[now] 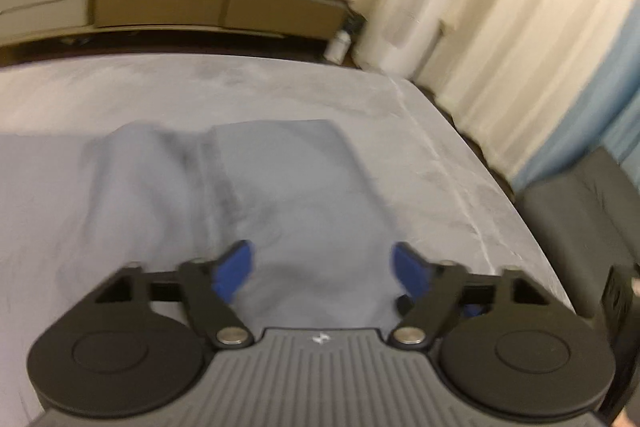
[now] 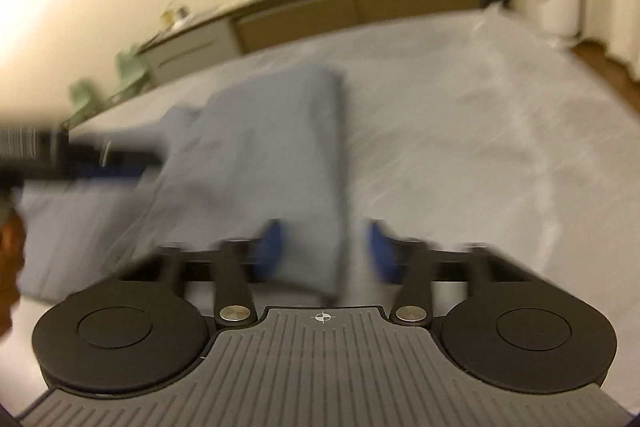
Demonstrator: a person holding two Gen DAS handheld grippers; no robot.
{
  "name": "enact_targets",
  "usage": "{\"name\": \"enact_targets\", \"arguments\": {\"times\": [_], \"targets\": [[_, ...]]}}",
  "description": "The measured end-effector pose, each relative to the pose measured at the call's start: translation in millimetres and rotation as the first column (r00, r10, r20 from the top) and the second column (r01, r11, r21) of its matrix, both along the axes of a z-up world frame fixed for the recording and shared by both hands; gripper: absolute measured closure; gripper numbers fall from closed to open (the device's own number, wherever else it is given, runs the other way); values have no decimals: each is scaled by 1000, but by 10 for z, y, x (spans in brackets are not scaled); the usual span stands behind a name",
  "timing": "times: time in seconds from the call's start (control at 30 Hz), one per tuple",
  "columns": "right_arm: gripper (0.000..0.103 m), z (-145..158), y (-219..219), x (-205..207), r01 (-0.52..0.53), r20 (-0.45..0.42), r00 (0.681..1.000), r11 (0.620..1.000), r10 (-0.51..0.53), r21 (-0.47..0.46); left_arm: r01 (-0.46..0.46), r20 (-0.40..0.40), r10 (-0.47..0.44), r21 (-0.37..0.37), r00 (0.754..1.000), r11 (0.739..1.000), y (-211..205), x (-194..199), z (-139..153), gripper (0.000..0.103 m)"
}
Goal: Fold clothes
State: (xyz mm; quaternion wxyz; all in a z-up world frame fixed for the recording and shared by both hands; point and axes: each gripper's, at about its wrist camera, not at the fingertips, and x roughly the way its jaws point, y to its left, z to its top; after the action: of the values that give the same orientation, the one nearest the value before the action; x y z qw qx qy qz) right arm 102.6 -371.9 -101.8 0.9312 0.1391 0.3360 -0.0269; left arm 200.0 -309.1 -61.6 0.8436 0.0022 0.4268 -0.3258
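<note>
Two black claws with blue pads work over one folded grey-blue cotton garment lying on a pale grey bed sheet. The left claw stands wide open above the garment's near end, gripping nothing. The right claw, also spread wide and empty, straddles the garment's right-hand edge; motion blur hides whether its pads touch cloth. One long low sideboard lines the far wall.
</note>
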Motion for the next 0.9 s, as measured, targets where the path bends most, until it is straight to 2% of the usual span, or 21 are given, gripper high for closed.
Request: {"name": "enact_targets", "arguments": {"times": [0.03,0.1,0.2,0.27,0.3,0.33,0.37,0.43,0.47,0.53,0.6,0.67,0.73,0.77,0.8,0.83,0.9], "targets": [[95,37,80,-16,-9,21,1000,999,10,-48,28,3,-28,38,1000,999,-114,23,-11,11],[97,190,220,-114,-39,101,994,992,51,-117,83,7,-85,115,996,990,-342,68,-33,11],[98,410,429,-288,-92,217,967,976,135,-198,164,4,-169,228,986,960,-684,136,-67,11],[97,465,531,-357,-120,257,950,966,178,-227,215,-3,-224,301,975,929,-913,182,-89,54],[95,473,557,-366,-129,264,946,964,190,-231,237,-11,-247,331,969,913,-1010,207,-102,81],[83,469,566,-357,-137,263,945,965,196,-225,235,-36,-235,301,971,924,-950,253,-133,84],[76,466,575,-349,-145,263,944,965,201,-218,223,-52,-217,236,975,946,-814,302,-104,85],[37,459,593,-332,-161,262,941,965,213,-206,185,-66,-179,109,982,977,-484,386,6,88],[35,483,599,-342,-183,271,935,965,230,-186,164,-78,-160,40,984,986,-241,435,74,89],[36,581,606,-397,-255,310,908,959,281,-122,115,-107,-125,-97,986,989,250,530,206,89],[36,686,656,-410,-338,351,875,940,335,-53,49,-131,-76,-201,988,978,829,597,258,89],[36,741,792,-353,-384,355,858,922,372,-39,-24,-169,-18,-239,985,971,1399,662,146,87],[38,715,990,-226,-395,316,864,917,392,-54,-101,-241,54,-184,969,978,1772,727,-137,82],[40,675,1114,-129,-400,283,871,914,401,-64,-131,-250,92,-148,964,980,1872,742,-252,81],[46,627,1244,-38,-397,243,882,914,404,-77,-158,-258,118,-141,959,977,1938,754,-349,79],[57,573,1379,50,-388,196,896,917,399,-94,-184,-267,142,-136,953,974,2000,764,-442,75],[68,487,1602,185,-362,118,919,924,376,-126,-193,-275,146,-151,950,970,2009,752,-535,75]]}}
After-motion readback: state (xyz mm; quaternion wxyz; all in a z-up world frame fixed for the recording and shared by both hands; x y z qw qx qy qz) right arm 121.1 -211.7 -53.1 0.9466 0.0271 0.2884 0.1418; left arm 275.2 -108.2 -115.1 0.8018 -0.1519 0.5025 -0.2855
